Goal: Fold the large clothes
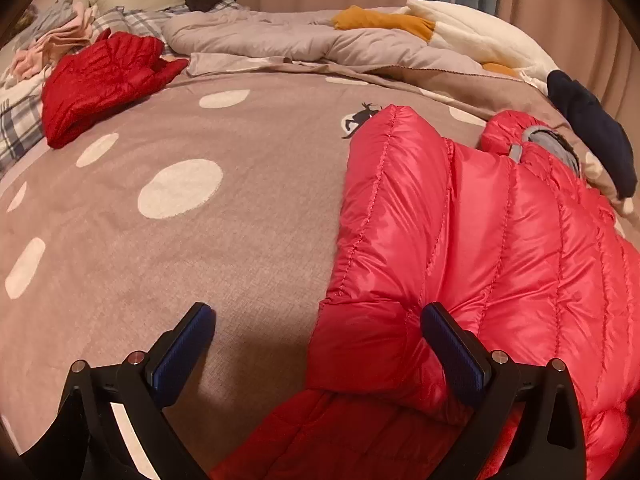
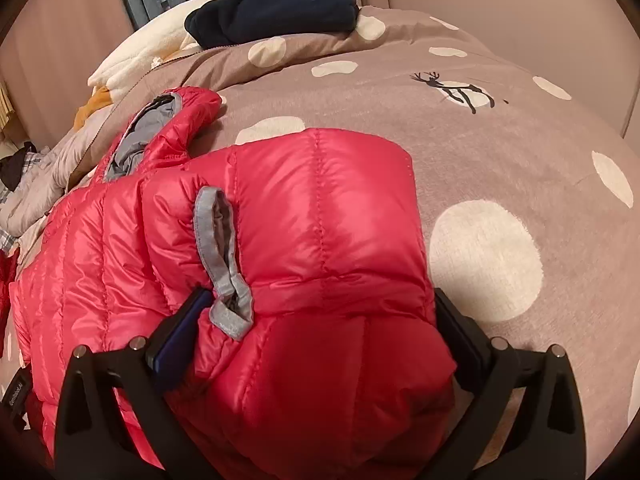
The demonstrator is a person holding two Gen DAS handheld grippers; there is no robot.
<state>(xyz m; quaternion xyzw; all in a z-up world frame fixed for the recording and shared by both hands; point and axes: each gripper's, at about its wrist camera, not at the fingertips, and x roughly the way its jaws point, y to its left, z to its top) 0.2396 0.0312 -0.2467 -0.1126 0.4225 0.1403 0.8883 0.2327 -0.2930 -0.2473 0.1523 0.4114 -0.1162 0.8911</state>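
Hovering with jaws spread wide, the left gripper (image 1: 318,338) and right gripper (image 2: 322,322) straddle the pink down jacket (image 2: 312,216) lying on the bed (image 1: 192,248); ideally both pinch matching folded edges evenly.

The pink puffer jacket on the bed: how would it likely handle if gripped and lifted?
The pink puffer jacket looks puffy and quilted, so probably light and floppy, sagging when lifted. Its glossy shell may slip between the fingers. Folds may spring back.
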